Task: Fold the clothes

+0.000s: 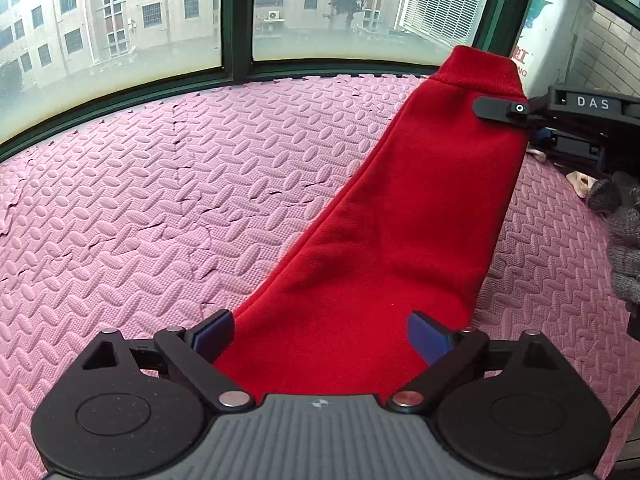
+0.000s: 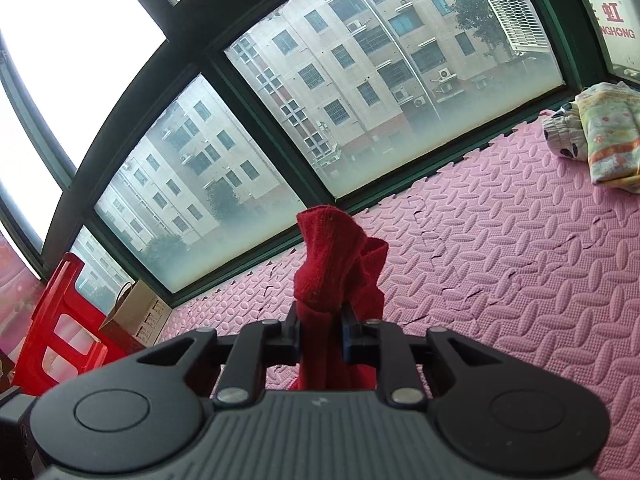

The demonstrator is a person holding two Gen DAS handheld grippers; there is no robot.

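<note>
A red knit garment (image 1: 404,216) stretches from my left gripper up to its ribbed cuff at the far right, lifted over the pink foam mat (image 1: 160,184). My left gripper (image 1: 320,334) has its blue pads wide apart, with the red cloth lying between them. My right gripper (image 1: 516,114) shows at the right in the left wrist view, pinching the cloth just below the cuff. In the right wrist view my right gripper (image 2: 322,330) is shut on the bunched red garment (image 2: 336,272), whose cuff sticks up above the fingers.
A green-framed window (image 1: 236,60) runs along the mat's far edge. Folded patterned clothes (image 2: 600,136) lie at the mat's far right. A red plastic stool (image 2: 60,320) and a paper bag (image 2: 132,312) stand at the left. A grey-gloved hand (image 1: 624,224) holds the right gripper.
</note>
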